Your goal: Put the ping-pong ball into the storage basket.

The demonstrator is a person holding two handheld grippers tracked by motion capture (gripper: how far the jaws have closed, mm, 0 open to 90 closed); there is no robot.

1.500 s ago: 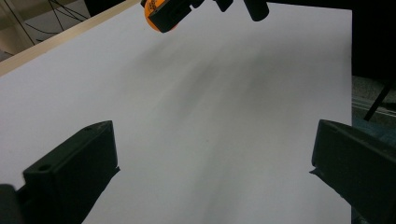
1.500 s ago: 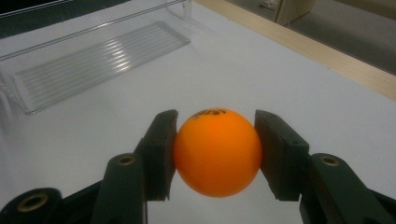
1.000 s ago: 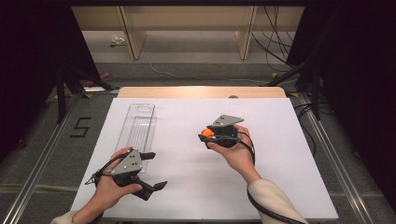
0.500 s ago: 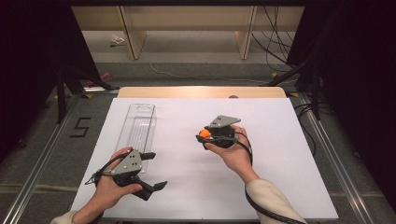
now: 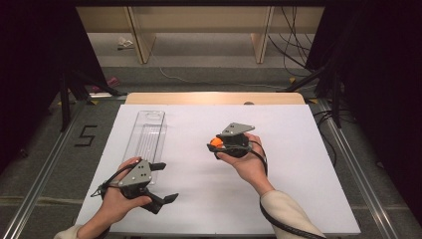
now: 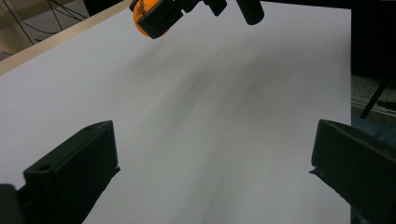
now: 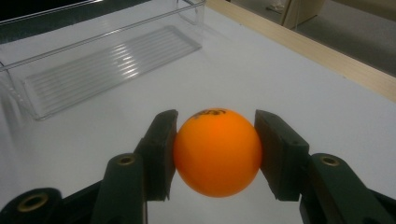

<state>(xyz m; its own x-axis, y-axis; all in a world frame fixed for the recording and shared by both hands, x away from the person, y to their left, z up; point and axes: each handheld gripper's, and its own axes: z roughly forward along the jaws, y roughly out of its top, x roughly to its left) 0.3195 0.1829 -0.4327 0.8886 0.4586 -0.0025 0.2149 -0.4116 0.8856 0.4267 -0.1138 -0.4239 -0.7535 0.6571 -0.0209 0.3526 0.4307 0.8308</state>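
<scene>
Right tongs (image 7: 215, 122) grip the orange ball (image 7: 217, 151) by its sides, held above the white table (image 5: 298, 164), well apart from the clear tray (image 5: 145, 137). Left tongs (image 5: 161, 189) gape open, holding nothing. Being smooth and round, the ball could squirt out if the pinch slackens.

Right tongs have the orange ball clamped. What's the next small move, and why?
Probably carry the orange ball leftward toward the clear tray. The right tongs hold it between both pads, off the white table, and the tray looks empty with its open top unobstructed. The left tongs rest open near the tray's near end, so approach over the tray's middle to stay apart from them.
</scene>
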